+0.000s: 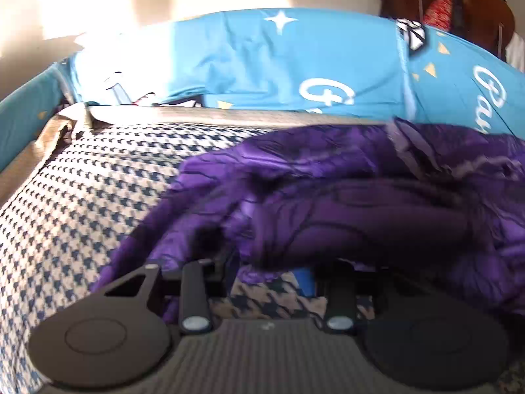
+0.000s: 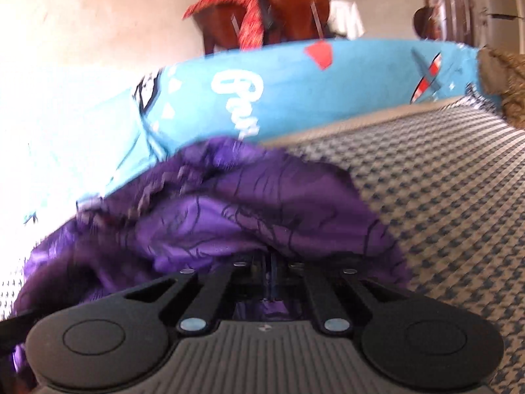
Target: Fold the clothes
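A crumpled purple garment (image 1: 328, 197) with dark line print lies on a houndstooth-covered surface (image 1: 82, 197). In the left wrist view my left gripper (image 1: 269, 272) is at the garment's near edge. Its fingers stand apart with houndstooth cloth showing between them, and purple fabric drapes over the fingertips and hides them. In the right wrist view the purple garment (image 2: 213, 216) bunches up just ahead of my right gripper (image 2: 272, 275). Its fingers are drawn together at the centre and pinch a fold of the purple fabric.
A blue printed sheet (image 1: 295, 65) with white lettering runs along the far side of the surface, and this blue sheet (image 2: 295, 78) also shows in the right wrist view. A brown wooden piece (image 2: 288, 16) with a red cloth (image 2: 249, 10) stands behind. Brown fabric (image 2: 505, 78) lies at far right.
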